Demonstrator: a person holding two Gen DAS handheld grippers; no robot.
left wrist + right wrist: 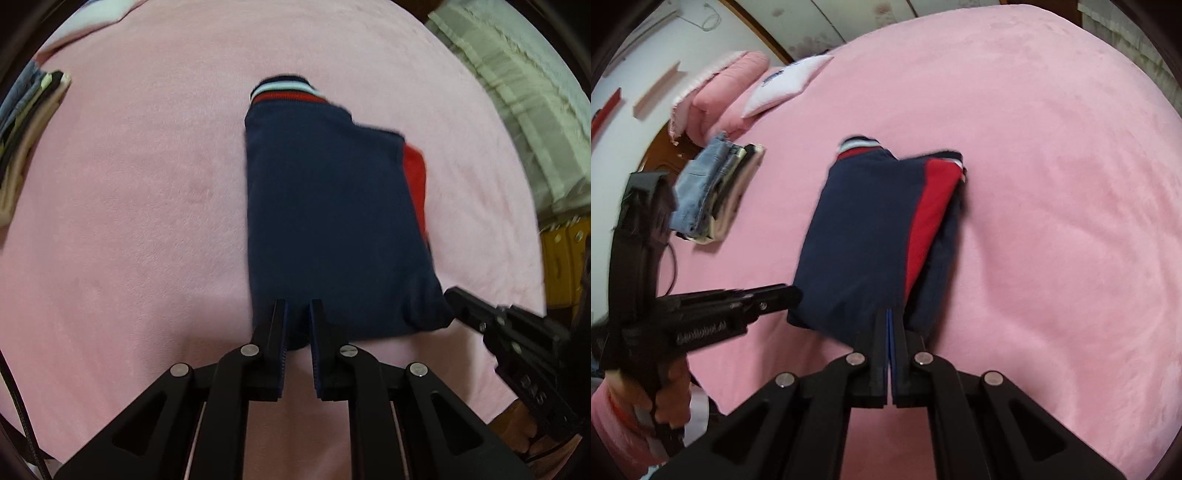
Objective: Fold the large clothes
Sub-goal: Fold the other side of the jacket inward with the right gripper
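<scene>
A navy garment (325, 221) with a red panel and a striped red, white and navy cuff lies folded into a long rectangle on the pink bed cover (129, 221). My left gripper (297, 306) is slightly open, with the garment's near edge bunched between its fingers. In the right wrist view the same garment (864, 229) shows its red panel on the right. My right gripper (890, 314) is shut on the garment's near right corner. Each gripper shows in the other's view, the right one (452, 295) at the garment's near right corner, the left one (790, 293) at its near left corner.
A stack of folded clothes (713, 192) with jeans on top sits on the bed to the left, also in the left wrist view (26, 125). Pink and white pillows (738, 88) lie at the headboard. A pale green quilt (517, 92) lies at the right edge.
</scene>
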